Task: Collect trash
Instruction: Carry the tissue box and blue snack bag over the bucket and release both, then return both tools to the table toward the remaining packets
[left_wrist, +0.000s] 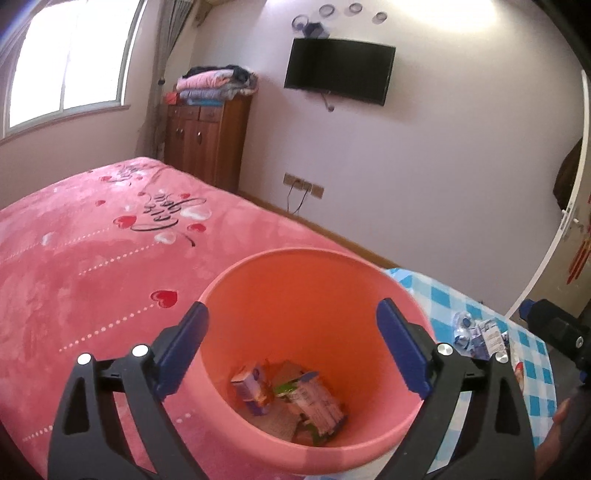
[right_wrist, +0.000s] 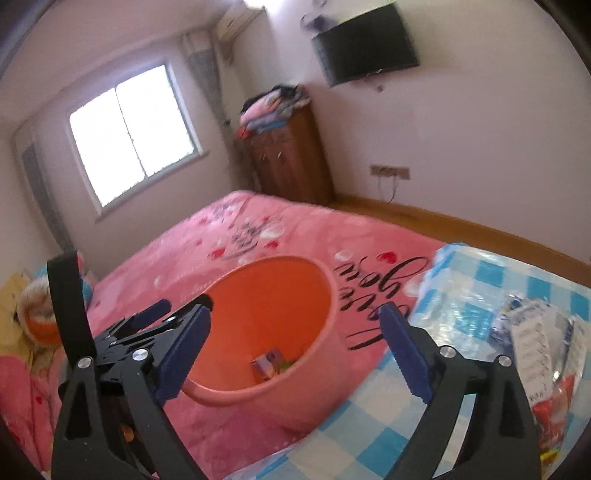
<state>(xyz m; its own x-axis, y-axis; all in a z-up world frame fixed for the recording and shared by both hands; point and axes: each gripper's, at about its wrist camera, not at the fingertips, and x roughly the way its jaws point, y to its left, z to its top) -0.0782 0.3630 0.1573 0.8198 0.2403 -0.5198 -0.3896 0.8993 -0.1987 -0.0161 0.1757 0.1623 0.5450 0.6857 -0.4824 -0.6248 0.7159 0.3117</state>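
Wide jaws of left gripper (left_wrist: 291, 317) frame trash-filled bucket (left_wrist: 258, 280).

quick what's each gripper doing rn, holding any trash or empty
Left gripper: open, holding nothing, over the pink bin.
Right gripper: open, holding nothing.

Daylight is pouring through the window (right_wrist: 135, 134) far beyond the tongs, blowing out its panes. The right wrist view is smearing with motion blur; fisheye distortion is bending and darkening both frames' edges.
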